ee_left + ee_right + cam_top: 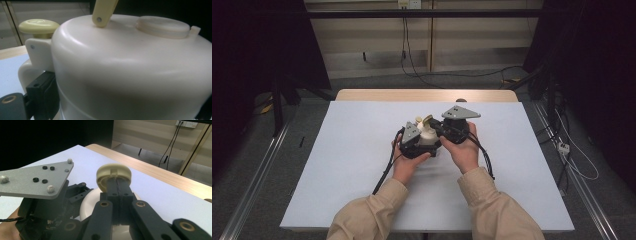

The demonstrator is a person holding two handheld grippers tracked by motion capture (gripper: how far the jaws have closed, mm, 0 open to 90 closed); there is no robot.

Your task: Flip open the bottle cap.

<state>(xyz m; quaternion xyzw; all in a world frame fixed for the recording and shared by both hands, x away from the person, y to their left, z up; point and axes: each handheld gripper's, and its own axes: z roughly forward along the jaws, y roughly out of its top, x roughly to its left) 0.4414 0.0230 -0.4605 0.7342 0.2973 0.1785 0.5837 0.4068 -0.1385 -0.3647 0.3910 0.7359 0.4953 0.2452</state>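
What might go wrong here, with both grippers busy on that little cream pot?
1. The right gripper pinches the round lid by only a thin part; it may slip free and fall.
2. The left gripper steadies the cream pot from the side; a hard pull on the lid may tip the pot on the table.

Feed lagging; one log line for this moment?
left gripper: clamps jug | right gripper: shut on lid, lifted | table
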